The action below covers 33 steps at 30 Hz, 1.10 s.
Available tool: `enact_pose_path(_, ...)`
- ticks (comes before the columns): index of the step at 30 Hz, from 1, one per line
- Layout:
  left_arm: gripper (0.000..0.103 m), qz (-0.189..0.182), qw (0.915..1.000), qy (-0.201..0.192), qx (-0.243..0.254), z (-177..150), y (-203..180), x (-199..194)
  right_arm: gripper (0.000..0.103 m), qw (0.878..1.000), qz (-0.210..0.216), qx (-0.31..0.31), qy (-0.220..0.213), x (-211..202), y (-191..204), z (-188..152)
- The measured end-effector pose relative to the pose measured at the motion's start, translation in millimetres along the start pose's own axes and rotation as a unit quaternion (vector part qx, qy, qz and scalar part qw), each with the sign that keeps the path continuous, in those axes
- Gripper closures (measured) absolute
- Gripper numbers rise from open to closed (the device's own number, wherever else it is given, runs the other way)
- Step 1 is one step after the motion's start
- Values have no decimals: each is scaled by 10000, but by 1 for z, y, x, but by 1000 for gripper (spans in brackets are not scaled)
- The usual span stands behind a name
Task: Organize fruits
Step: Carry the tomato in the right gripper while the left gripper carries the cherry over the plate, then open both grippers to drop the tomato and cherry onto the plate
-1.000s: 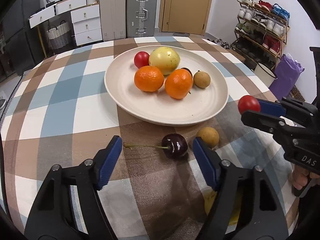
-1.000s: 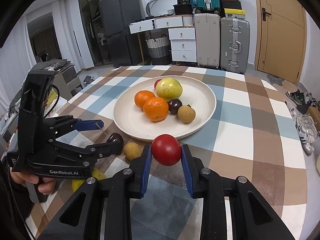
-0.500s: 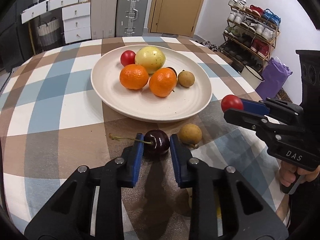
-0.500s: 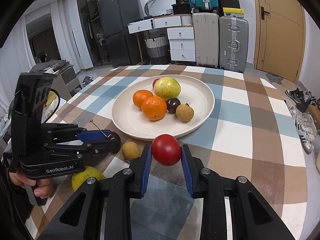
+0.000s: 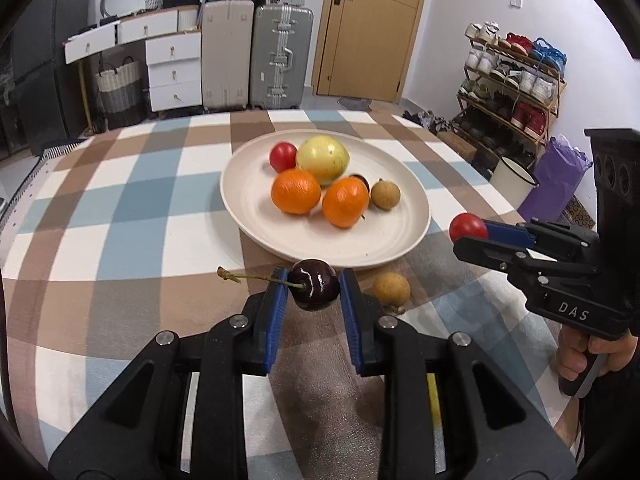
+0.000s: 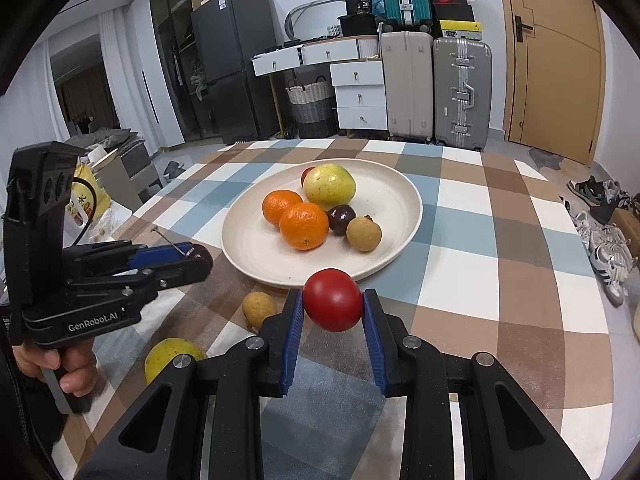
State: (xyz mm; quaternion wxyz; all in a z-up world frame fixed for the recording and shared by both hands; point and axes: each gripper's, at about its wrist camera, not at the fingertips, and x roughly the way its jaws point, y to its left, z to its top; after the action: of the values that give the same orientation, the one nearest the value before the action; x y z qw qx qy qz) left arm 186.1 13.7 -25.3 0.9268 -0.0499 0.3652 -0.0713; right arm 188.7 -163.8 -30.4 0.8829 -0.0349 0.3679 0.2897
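Gripping a dark cherry (image 5: pixel 314 285), the left gripper (image 5: pixel 313 292) has its blue fingers (image 5: pixel 277 312) pressed against both sides of the fruit, the stem jutting out past the left finger. The cherry sits at the fingertips, clear of the bench (image 5: pixel 120 208). The right gripper (image 6: pixel 333 304) is clamped on a red cherry tomato (image 6: pixel 333 299), likewise at the fingertips.

Just ahead of both sets of fingers lies a cream plate (image 6: pixel 256 252) carrying two mandarins (image 6: pixel 303 225), a yellow-green guava-like fruit (image 6: pixel 329 185), a dark round fruit (image 6: pixel 341 219), a brown longan (image 6: pixel 363 233) and a second red tomato (image 5: pixel 282 156). Beside the right finger of the left gripper, a loose longan (image 5: pixel 391 289) rests on the bench. A yellow-green fruit (image 6: pixel 170 356) lies to the left of the right gripper's fingers, partly cut off by the gripper body.

Hard to make out: the dark fruit on the plate is mostly hidden behind a mandarin in the left wrist view. A hand (image 6: pixel 60 368) holds each grip handle.

The bench carries a checked cloth of blue, brown and white. Beyond stand suitcases (image 5: pixel 280 56), white drawers (image 5: pixel 172 68), a wooden door (image 5: pixel 368 28) and a shoe rack (image 5: pixel 516 80).
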Motion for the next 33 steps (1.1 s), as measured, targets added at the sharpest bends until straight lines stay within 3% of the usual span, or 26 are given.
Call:
enact_pose_path(18, 79, 195, 9977, -648, 72, 36, -3, -40, 73, 9987, 17, 161, -493, -21, 1, 30)
enact_pose_path(27, 79, 379, 9960, -810, 54, 54, -1, -22, 73, 9967, 6, 422, -698, -14, -5, 44)
enact_pose_path(33, 79, 304, 9962, -817, -22, 53, 1, -6, 73, 9956, -55, 602, -713, -4, -12, 41)
